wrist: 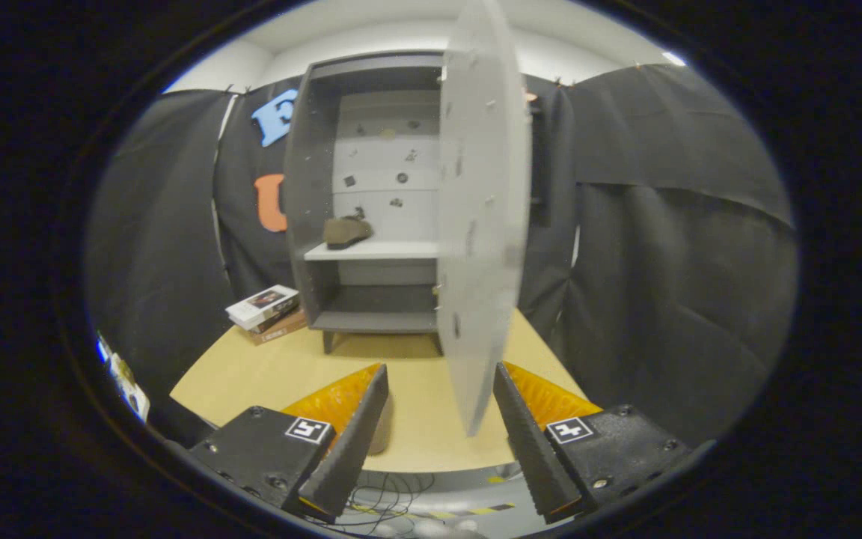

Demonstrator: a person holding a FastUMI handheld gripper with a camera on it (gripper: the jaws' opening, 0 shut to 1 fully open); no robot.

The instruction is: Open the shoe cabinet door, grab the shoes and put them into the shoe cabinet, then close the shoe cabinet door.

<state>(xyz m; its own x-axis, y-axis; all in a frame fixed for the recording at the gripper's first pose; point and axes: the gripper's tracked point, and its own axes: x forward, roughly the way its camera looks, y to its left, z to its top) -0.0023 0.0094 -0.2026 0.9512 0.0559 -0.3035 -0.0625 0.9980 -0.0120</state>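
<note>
Stands on the far part of a light wooden table [251,374]: one grey shoe cabinet [311,187] on short legs, with a pale back panel dotted with small dark marks. Swung wide open, its one pale door [485,224], seen almost edge-on, with its lower tip hanging between the two fingers and just ahead of them. Divided inside by one white shelf [371,251], with a darker compartment below. Sits on that shelf, toward its left end: one brownish low shoe [346,232], lying on its sole, toe pointing left as far as can be told. Stacked on the table just left of the cabinet, touching one another: two or three books [266,313], the topmost white with a dark picture. Held level and pointed straight at the cabinet, the gripper [441,393], well short of it. Spread wide apart, both fingers, gripping nothing, with bare table top showing between them.
</note>
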